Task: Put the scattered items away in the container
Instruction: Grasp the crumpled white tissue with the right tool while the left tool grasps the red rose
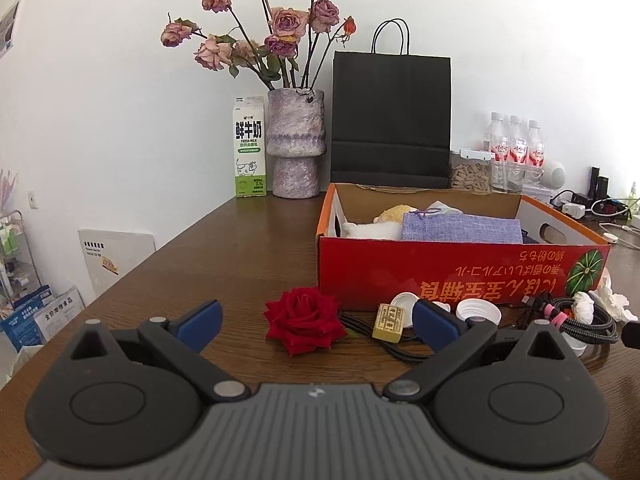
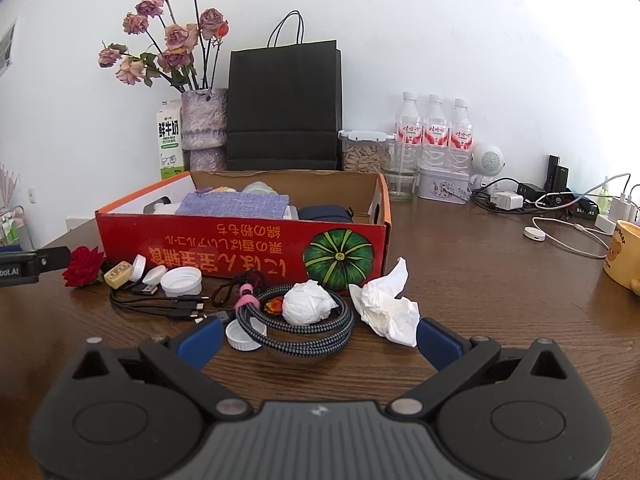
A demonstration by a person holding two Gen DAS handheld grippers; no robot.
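A dark wooden table (image 1: 240,240) meets a white wall; a milk carton (image 1: 250,146), a vase of dried roses (image 1: 295,144) and a black paper bag (image 1: 391,120) stand at the back. The left gripper (image 1: 316,322) hovers empty, jaws wide, before a red rose (image 1: 305,320). The red cardboard box (image 2: 240,250) lies long side across. The right gripper (image 2: 318,338), spread and empty, faces a coiled braided cable (image 2: 304,330) and crumpled tissue (image 2: 386,308).
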